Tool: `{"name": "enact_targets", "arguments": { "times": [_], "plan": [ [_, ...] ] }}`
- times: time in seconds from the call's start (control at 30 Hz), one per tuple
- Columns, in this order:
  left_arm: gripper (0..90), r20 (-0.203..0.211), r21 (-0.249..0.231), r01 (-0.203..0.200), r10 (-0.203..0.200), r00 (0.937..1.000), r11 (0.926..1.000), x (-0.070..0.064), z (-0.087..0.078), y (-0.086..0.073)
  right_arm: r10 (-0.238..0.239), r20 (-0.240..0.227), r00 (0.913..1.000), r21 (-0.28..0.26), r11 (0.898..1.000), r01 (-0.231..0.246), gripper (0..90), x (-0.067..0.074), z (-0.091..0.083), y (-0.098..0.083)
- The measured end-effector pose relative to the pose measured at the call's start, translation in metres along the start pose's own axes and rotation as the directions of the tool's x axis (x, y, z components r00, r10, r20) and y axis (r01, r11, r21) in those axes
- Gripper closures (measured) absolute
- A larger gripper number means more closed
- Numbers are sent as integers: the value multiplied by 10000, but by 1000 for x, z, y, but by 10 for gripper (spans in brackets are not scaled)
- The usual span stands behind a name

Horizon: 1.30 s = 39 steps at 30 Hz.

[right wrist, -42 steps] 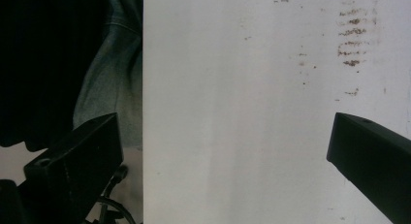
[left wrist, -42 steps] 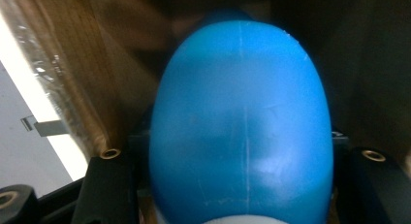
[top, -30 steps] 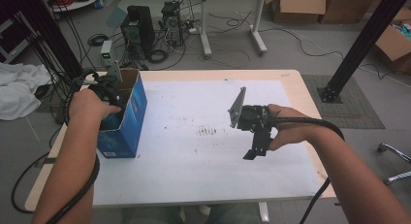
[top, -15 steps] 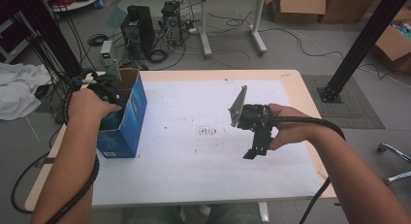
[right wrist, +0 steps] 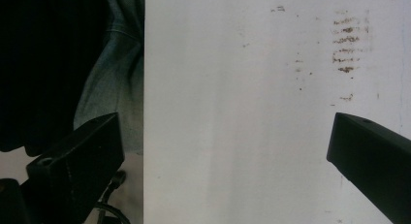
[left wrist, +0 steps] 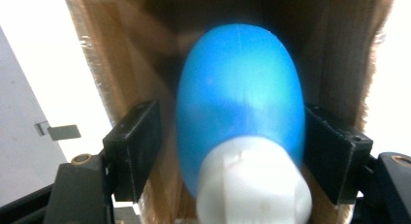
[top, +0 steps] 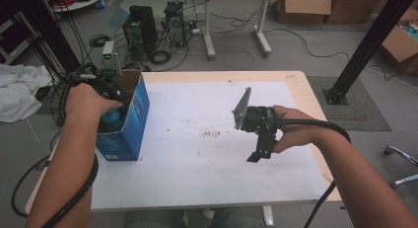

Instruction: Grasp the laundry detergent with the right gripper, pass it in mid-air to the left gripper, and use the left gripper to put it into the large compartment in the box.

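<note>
Now | left tongs (left wrist: 237, 151) in box (top: 132, 120) at 9 o'clock, grasping bottle (left wrist: 240, 107), axis along jaws | right tongs (right wrist: 228, 151) released, idle over desk (top: 197, 173)

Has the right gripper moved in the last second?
No. The right gripper sits in the same spot, right of the brown stains on the table, as before.

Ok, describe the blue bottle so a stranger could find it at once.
Start at the white table and go to the open blue carton near its left edge. Inside the carton, between the jaws of the left gripper, is the blue bottle: smooth, rounded, bright blue with a white cap, against brown cardboard walls.
</note>
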<state>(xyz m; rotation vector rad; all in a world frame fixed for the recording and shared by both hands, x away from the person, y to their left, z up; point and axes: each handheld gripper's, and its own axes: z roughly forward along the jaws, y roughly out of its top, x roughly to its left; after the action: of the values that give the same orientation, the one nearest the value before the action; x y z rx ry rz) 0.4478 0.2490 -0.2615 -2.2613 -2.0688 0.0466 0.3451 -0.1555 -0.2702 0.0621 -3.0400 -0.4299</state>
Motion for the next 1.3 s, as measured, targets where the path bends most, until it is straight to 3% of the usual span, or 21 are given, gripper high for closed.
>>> {"name": "enact_targets", "arguments": {
  "times": [0.3,0.63,0.87,1.03,1.3],
  "plan": [
    [257,-55,-449,-167,165,9998,9989,-1,-22,-4,-51,43,10000,-78,10000,51,0,0,-2,1],
    [166,247,-546,-787,801,9965,9954,1,-43,-8,-48,-32,10000,-78,10000,48,0,-1,0,4],
    [153,232,-664,-845,862,9960,9942,2,-56,-12,-46,-45,10000,-36,10000,46,0,-3,1,5],
    [109,386,-606,-1260,1285,9910,9902,1,-63,-14,3,-9,10000,-92,10000,-3,0,-3,-1,6],
    [82,446,-798,-1609,1647,9853,9837,-4,-77,-16,45,7,10000,-196,9998,-44,0,-4,-3,5]
  ]
}}
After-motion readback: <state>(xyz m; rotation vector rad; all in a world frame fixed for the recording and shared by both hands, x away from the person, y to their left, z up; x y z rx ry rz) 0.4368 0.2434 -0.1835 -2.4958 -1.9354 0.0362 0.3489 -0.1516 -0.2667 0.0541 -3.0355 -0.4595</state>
